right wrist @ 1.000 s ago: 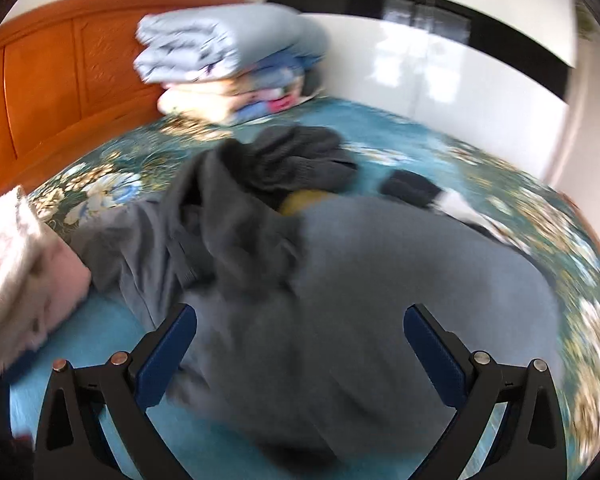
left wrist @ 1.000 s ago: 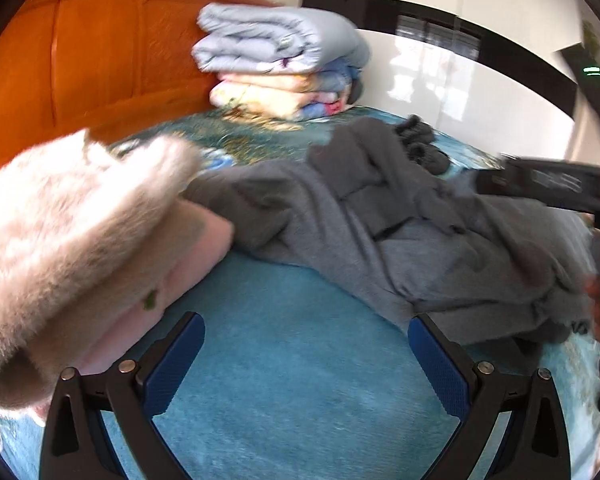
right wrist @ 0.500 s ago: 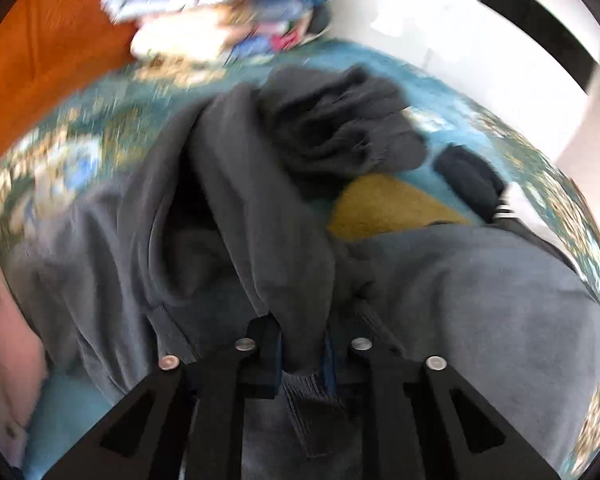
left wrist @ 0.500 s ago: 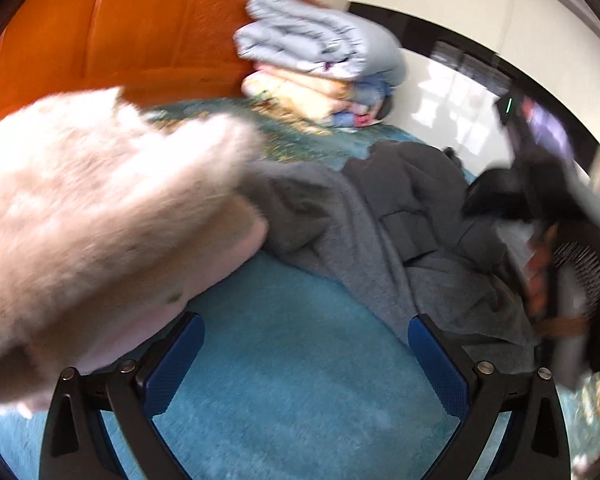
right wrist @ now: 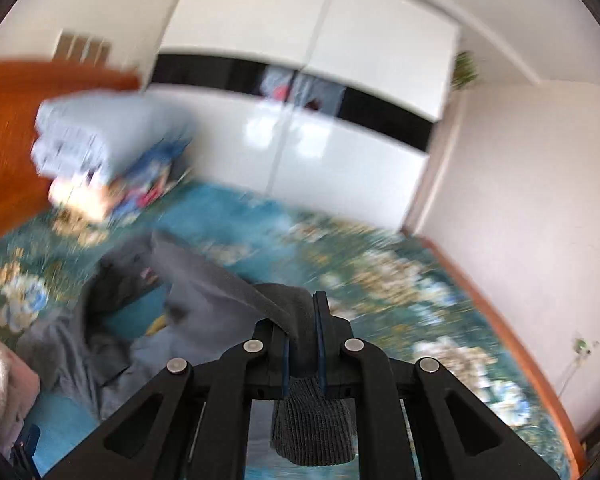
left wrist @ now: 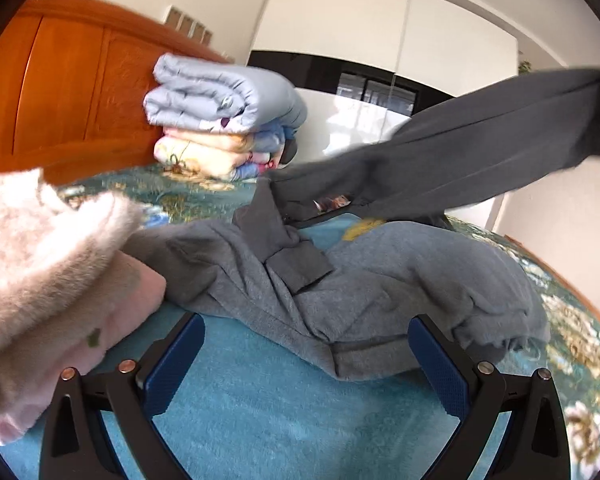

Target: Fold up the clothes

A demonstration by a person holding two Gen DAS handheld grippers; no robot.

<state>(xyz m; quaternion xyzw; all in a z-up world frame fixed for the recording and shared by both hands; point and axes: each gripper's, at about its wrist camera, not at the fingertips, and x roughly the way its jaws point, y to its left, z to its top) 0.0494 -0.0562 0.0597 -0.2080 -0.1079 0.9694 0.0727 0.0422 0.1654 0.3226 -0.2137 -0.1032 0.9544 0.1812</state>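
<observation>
My right gripper [right wrist: 302, 344] is shut on the ribbed cuff of a dark grey garment [right wrist: 220, 284], which trails from the jaws down to the bed. In the left wrist view that dark grey garment [left wrist: 460, 148] stretches taut up to the right edge, lifted off the pile. Beneath it a lighter grey sweatshirt [left wrist: 380, 300] lies crumpled on the teal bedspread [left wrist: 280, 412]. My left gripper [left wrist: 304, 364] stands open just above the bedspread, in front of the sweatshirt's hem, with nothing between its fingers.
A folded fluffy pink and cream garment [left wrist: 48, 276] sits close at the left. Folded quilts [left wrist: 220, 120] are stacked against the orange wooden headboard [left wrist: 60, 80]. White wardrobe doors [right wrist: 340, 152] stand behind the bed. A yellow item [left wrist: 364, 228] peeks out behind the sweatshirt.
My right gripper closed on the dark grey garment's cuff and rose high with it, pulling the garment taut off the pile. The left gripper shifted slightly and stayed open.
</observation>
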